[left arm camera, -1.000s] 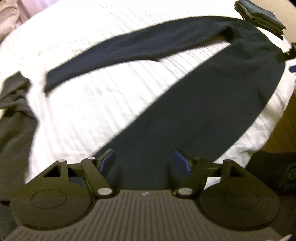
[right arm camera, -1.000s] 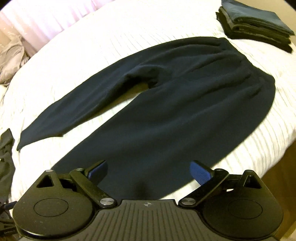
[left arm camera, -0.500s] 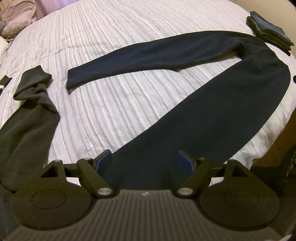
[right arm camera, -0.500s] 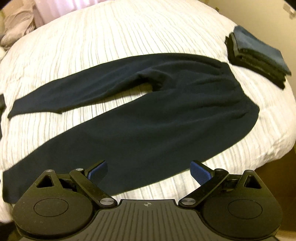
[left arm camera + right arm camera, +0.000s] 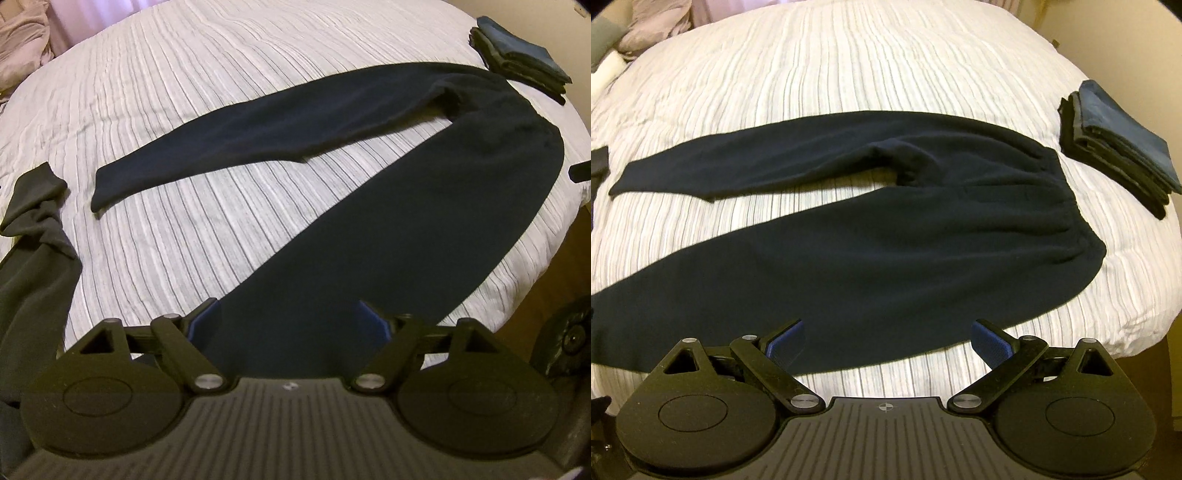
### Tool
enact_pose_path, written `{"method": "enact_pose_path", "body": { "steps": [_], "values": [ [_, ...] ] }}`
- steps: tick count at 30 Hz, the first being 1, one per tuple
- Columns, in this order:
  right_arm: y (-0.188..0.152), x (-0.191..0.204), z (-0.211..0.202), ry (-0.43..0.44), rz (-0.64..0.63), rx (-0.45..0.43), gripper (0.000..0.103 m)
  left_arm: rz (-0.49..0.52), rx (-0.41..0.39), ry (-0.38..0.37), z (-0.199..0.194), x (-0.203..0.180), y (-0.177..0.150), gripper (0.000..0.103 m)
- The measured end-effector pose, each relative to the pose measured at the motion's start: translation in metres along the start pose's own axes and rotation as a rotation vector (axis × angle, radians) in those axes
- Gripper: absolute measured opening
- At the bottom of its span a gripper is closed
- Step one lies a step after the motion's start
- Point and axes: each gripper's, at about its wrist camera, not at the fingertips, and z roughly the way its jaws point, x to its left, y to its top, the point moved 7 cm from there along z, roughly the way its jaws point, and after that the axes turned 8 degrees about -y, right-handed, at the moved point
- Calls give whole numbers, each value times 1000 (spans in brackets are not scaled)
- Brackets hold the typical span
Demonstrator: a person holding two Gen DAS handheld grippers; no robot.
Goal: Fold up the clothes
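Observation:
Dark navy trousers [image 5: 406, 221] lie spread flat on the white striped bed cover [image 5: 221, 74], legs apart, waistband to the right. My left gripper [image 5: 288, 314] hovers over the end of the near leg. Its jaws are opening; the leg shows between the fingers, but the pads do not press on it. In the right wrist view the trousers [image 5: 886, 240] run across the bed cover [image 5: 849, 74]. My right gripper [image 5: 888, 332] stands wide open above the near edge of the near leg, holding nothing.
A folded stack of dark and blue clothes [image 5: 521, 62] [image 5: 1119, 147] sits past the waistband at the right. A crumpled dark grey garment [image 5: 33, 258] lies at the bed's left edge. Pale bedding [image 5: 653, 29] is piled at the far left. The bed drops off at right.
Both grippers have drawn up and away from the trousers, so more of the bed shows. The left jaws have spread a little wider. The right view has rolled, and the trousers now lie level across it.

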Motion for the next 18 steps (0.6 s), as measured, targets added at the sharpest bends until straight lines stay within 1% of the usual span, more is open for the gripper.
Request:
{"method": "enact_pose_path", "body": {
  "steps": [9,14,18],
  "values": [
    [-16,5,4,32,-45,33,98,15,36,6,-4,-11,-12,78],
    [-22,18,-5,58,-117,31,98,26,55,12,-13,-10,-24,78],
    [-27,35,-8,73,-185,29,98,2,76,25,-18,-3,-39,78]
  ]
}}
